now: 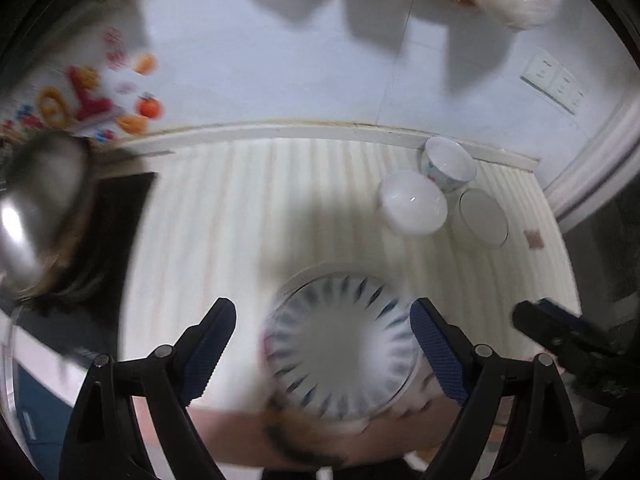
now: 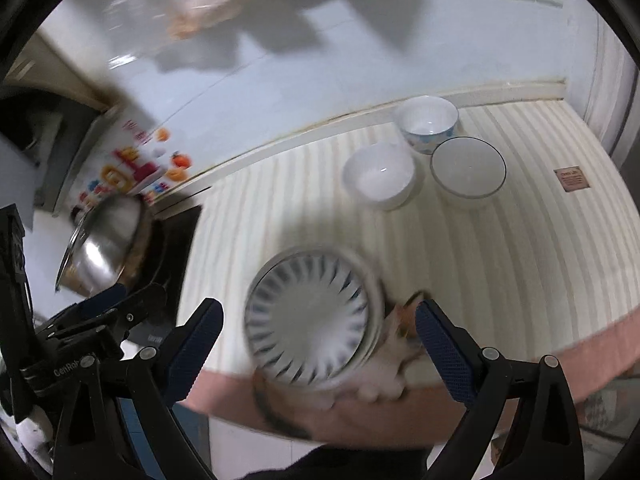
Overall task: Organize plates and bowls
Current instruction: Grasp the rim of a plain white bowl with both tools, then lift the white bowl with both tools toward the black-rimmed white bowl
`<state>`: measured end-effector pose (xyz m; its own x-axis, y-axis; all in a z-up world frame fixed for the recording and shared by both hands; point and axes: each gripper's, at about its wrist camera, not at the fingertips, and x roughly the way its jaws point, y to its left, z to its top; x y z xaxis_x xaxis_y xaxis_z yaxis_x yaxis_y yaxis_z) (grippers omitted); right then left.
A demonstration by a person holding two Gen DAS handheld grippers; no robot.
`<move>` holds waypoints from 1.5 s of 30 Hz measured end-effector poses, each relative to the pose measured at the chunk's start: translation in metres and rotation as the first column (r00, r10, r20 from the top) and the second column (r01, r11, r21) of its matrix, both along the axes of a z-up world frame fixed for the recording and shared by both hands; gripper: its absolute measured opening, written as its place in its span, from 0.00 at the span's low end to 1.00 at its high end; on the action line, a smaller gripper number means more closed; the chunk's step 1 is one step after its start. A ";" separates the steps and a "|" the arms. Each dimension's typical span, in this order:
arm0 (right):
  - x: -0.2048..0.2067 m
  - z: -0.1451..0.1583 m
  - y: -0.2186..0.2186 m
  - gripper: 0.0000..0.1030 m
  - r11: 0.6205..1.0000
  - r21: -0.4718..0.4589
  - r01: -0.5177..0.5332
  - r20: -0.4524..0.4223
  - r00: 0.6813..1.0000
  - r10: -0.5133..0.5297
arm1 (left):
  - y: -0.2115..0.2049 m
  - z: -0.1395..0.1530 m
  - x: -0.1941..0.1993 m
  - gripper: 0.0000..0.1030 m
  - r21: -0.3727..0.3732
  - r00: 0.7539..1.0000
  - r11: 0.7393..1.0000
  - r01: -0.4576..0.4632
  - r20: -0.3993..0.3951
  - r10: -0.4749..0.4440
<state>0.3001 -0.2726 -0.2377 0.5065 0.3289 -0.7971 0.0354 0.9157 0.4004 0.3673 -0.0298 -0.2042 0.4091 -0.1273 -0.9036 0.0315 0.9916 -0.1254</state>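
Both my left gripper [image 1: 322, 346] and right gripper [image 2: 318, 344] gape wide, holding nothing. Three bowls [image 2: 380, 178] cluster upper right; the striped plate [image 2: 310, 316], lower centre, remains unsorted.

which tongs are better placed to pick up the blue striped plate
Slightly the left tongs: open, with the blue-striped white plate centred between them. For the right tongs, also open, it sits off-centre. Motion blur limits certainty.

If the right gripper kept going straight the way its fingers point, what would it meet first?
Most likely the white plate with blue radial stripes, which sits between the open right gripper fingers and just ahead. The picture is blurred and depth is unclear, so the gripper might pass above it.
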 end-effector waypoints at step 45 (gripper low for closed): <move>0.130 -0.117 -0.087 0.21 0.999 0.044 0.004 -0.257 0.966 0.007 | -0.128 -0.082 0.072 0.18 -0.048 0.949 0.973 0.226 -0.213 -0.231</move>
